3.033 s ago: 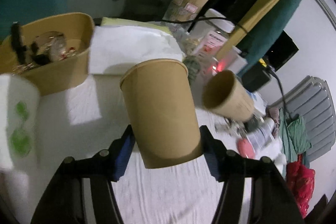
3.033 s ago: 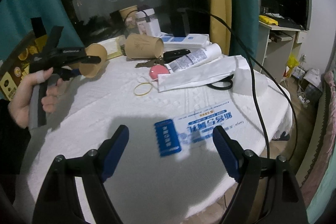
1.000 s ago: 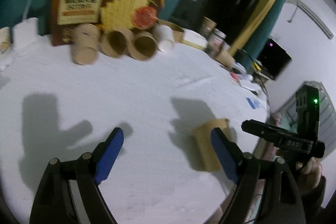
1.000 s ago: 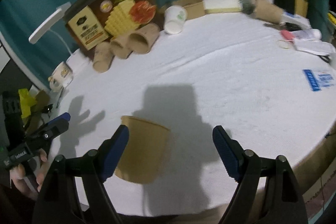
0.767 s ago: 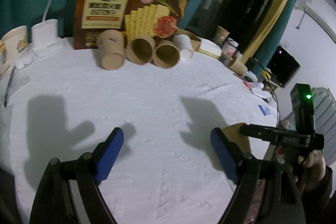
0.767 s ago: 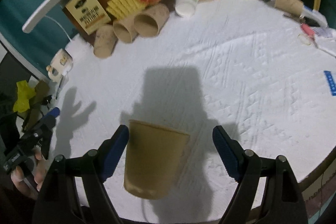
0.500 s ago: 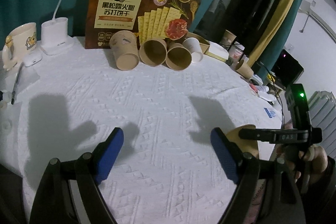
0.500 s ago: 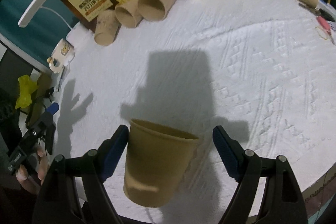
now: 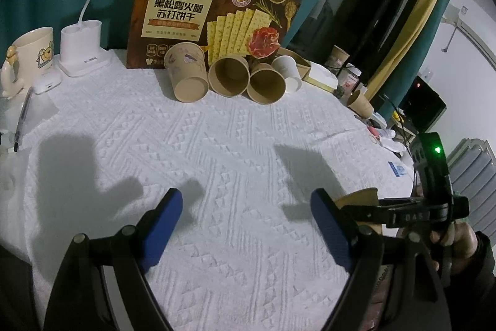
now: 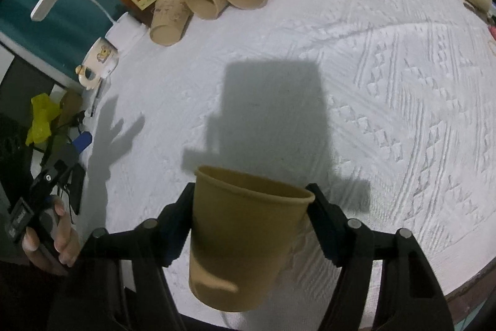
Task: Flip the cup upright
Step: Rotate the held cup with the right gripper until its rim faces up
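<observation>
With its jaws closed on the cup's point(image 10: 245, 241) sides, the right gripper point(image 10: 248, 222) holds it mouth-up above the near edge of the table point(image 10: 387, 101), likely so it can be set down standing. The left gripper point(image 9: 248, 225) hangs wide open and empty, clear of the work. More cups point(image 9: 229, 76) lie tipped by the box point(image 9: 214, 8).

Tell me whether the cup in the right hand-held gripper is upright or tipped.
Upright: the brown paper cup has its rim uppermost, base below, clamped in the right hand-held gripper.
</observation>
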### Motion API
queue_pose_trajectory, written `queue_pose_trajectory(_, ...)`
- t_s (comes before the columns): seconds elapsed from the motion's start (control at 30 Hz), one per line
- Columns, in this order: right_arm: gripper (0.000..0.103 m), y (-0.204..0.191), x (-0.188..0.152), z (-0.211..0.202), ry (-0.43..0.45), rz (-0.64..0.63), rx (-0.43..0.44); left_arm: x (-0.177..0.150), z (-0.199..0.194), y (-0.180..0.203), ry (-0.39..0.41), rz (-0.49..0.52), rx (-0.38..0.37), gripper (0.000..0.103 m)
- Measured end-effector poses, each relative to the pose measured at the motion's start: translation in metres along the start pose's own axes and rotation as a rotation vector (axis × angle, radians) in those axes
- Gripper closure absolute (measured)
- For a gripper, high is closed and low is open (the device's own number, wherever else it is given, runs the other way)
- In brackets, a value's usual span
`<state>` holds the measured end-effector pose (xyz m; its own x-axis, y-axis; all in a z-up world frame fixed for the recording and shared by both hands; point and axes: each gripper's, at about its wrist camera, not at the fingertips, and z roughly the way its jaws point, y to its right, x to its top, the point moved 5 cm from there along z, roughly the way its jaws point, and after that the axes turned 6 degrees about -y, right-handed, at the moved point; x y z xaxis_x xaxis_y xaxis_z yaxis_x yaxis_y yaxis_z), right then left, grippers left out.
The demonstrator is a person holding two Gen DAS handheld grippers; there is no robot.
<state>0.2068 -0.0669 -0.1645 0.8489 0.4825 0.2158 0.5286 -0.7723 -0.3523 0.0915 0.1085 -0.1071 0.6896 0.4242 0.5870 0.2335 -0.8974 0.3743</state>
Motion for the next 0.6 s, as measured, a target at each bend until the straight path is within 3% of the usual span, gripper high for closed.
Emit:
queue_pose_trajectory(0.1, 0.036, -0.002, 0.007, -0.011, 0.068, -0.007, -0.014, 0.001, 0.000, 0.000, -0.001, -0.002, -0.003, 0.018)
queue_pose_trajectory(0.3, 0.036, -0.011, 0.027, -0.038, 0.371, -0.083, -0.150, 0.000, 0.002, 0.000, -0.012, 0.001, 0.004, 0.018)
queue_pose_trajectory(0.43, 0.036, -0.017, 0.027, -0.043, 0.524, -0.123, -0.265, -0.002, 0.001, 0.001, -0.013, 0.007, 0.013, 0.018)
queue_pose_trajectory(0.6, 0.036, -0.029, 0.016, -0.040, 0.628, -0.183, -0.389, -0.006, 0.002, -0.002, -0.025, 0.004, 0.019, 0.018)
